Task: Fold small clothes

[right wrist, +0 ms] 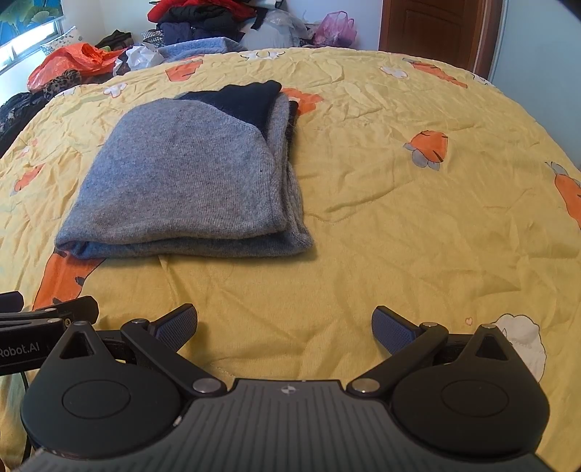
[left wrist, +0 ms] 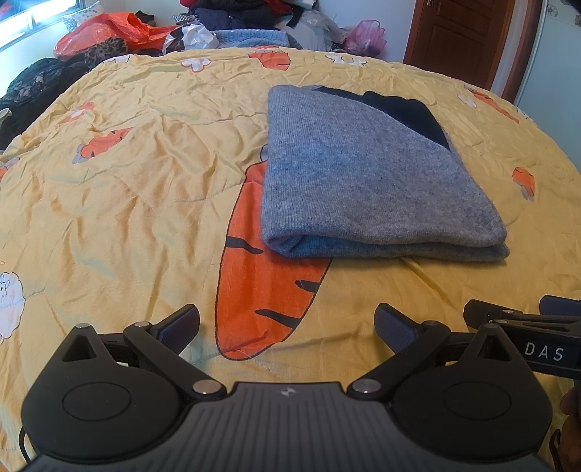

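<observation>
Sweater folded on quilt — both tongs (empty) spread wide.

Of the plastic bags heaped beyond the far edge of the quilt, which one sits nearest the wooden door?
The pink plastic bag, beside the wooden door. The orange plastic bag lies at the opposite end, below the window.

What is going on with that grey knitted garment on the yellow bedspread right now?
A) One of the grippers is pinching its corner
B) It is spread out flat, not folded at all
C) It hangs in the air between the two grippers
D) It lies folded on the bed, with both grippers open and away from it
D: the grey garment lies folded in layers on the bedspread, while the left gripper and right gripper are open, empty and short of it.
</observation>
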Motion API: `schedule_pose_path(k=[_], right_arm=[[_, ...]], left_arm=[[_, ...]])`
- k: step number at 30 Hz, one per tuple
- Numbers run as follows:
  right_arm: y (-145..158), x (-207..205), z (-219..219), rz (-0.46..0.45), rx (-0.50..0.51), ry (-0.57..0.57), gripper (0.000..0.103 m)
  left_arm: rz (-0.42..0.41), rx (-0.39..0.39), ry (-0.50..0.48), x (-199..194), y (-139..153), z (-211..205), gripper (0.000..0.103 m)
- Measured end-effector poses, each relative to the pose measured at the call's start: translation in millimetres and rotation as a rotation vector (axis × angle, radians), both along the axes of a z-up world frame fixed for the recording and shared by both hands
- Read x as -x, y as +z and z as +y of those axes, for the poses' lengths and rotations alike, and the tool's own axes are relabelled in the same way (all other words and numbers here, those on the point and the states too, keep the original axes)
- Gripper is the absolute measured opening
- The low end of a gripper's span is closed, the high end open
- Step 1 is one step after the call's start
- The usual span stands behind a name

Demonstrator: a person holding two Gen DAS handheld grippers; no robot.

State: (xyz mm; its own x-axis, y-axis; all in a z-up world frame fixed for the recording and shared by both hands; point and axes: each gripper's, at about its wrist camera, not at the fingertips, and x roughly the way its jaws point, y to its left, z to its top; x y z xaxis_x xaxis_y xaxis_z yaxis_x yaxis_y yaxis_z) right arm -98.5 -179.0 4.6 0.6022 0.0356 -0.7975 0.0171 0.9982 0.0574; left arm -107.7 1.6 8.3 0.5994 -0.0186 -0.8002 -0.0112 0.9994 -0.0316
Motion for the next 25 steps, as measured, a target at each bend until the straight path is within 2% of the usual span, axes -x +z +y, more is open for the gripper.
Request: schedule_pose_path(k=[10,15,21,24,25], right_arm=[[-0.7,-0.2,-0.3,0.001,-0.003,0.0,0.102],[-1.2,-1.0,-0.9,0.0,-0.006,0.0,0.102],[-2.7,-2.5,-1.4,-0.001,-0.02,0.006,0.102],[-1.3,-2.6,0.0,-0.014,-0.031,0.027,0.102],[-1.1,-3.3,0.4,-0.017,-0.026,0.035,0.102]], left_arm=[[0.0,0.003,0.005,-1.0,0.6,1.3,0.103],[-0.046,-0.022,0.017,4.2,5.9,0.9,0.103],[-0.091,0.036,-0.044,7.9,16.0,-3.2,0.103],[-0.068,0.037,-0.057,1.9,13.7,-3.3,0.103],[-0.05,0.06,-0.072,-1.8,12.1,-0.7,0.103]])
